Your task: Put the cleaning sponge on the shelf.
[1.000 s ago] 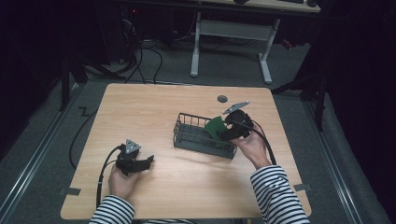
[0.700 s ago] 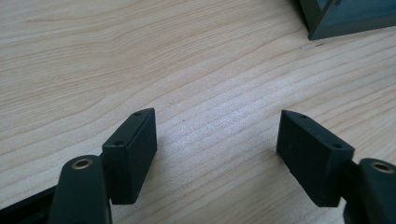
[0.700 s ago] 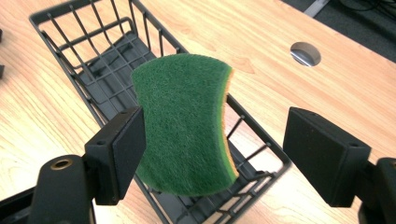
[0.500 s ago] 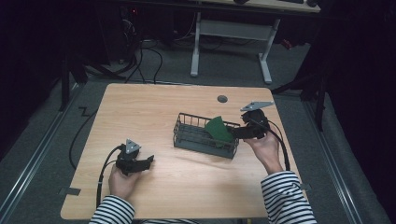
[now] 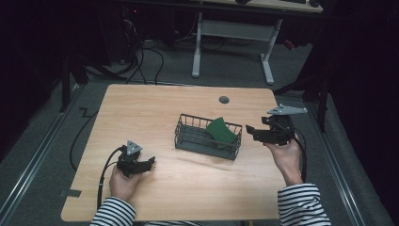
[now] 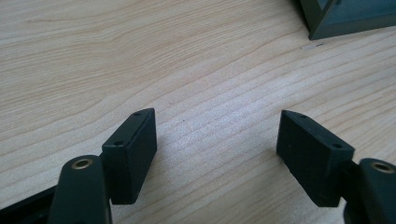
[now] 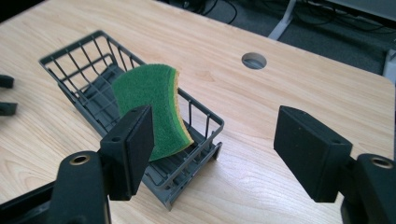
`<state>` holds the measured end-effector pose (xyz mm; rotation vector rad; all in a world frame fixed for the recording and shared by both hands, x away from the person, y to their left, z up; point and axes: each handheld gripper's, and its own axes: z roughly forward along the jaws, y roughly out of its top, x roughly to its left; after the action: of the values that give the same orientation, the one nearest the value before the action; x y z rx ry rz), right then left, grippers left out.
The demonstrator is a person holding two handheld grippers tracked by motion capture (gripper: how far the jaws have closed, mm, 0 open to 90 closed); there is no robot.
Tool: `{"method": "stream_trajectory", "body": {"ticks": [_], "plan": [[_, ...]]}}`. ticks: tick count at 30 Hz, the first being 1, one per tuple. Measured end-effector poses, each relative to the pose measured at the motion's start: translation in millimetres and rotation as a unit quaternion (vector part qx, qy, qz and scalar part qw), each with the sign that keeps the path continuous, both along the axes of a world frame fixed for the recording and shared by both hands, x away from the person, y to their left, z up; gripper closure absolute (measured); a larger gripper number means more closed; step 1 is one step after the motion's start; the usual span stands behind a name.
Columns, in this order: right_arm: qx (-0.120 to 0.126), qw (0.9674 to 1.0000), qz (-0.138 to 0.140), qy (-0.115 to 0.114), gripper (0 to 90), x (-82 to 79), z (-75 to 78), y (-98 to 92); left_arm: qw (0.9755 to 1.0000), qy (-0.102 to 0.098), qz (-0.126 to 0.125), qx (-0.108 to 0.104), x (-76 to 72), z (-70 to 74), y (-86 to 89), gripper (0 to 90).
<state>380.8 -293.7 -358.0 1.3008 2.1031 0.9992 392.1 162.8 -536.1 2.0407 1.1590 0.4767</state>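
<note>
Because the sponge (image 5: 221, 131) leans tilted against the basket (image 5: 188, 140) wall at its right end, we judge it may tip out if jolted; our right gripper (image 5: 251, 133), empty, its jaws just closing a little, sits beside that end. Our left gripper (image 5: 149, 162) rests released and empty on the table (image 5: 155, 106), well apart; its cable could drag across.

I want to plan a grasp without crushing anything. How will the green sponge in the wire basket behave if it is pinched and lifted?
The green sponge probably gives under a pinch: it already curves while leaning on the wire basket rim. It looks light and unlikely to slip, given its rough scouring face. Leaning loosely, it may topple when nudged.
</note>
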Motion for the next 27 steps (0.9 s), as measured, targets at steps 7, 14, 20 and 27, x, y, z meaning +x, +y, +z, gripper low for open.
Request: {"method": "stream_trajectory", "body": {"ticks": [7, 14, 20, 27], "plan": [[0.018, 0.9997, -0.012, -0.014, 29.9, -15.2, 7.0, -15.4, 1.0000, 0.000, 0.000, 0.000, 0.0, 0.0, 0.0, 29.2], [0.043, 0.9984, -0.023, -0.027, 31.3, -33.0, 9.5, -30.6, 1.0000, 0.000, 0.000, 0.000, 0.0, 0.0, 0.0, 29.0], [0.045, 0.9977, -0.045, -0.021, 31.8, -44.9, -3.0, -47.3, 1.0000, -0.001, -0.001, 0.003, 0.0, -0.1, -0.5, 28.9], [0.060, 0.9963, -0.057, -0.024, 32.1, -61.4, -14.5, -63.3, 1.0000, -0.001, -0.001, 0.002, 0.1, -0.1, -0.5, 29.1]]}}
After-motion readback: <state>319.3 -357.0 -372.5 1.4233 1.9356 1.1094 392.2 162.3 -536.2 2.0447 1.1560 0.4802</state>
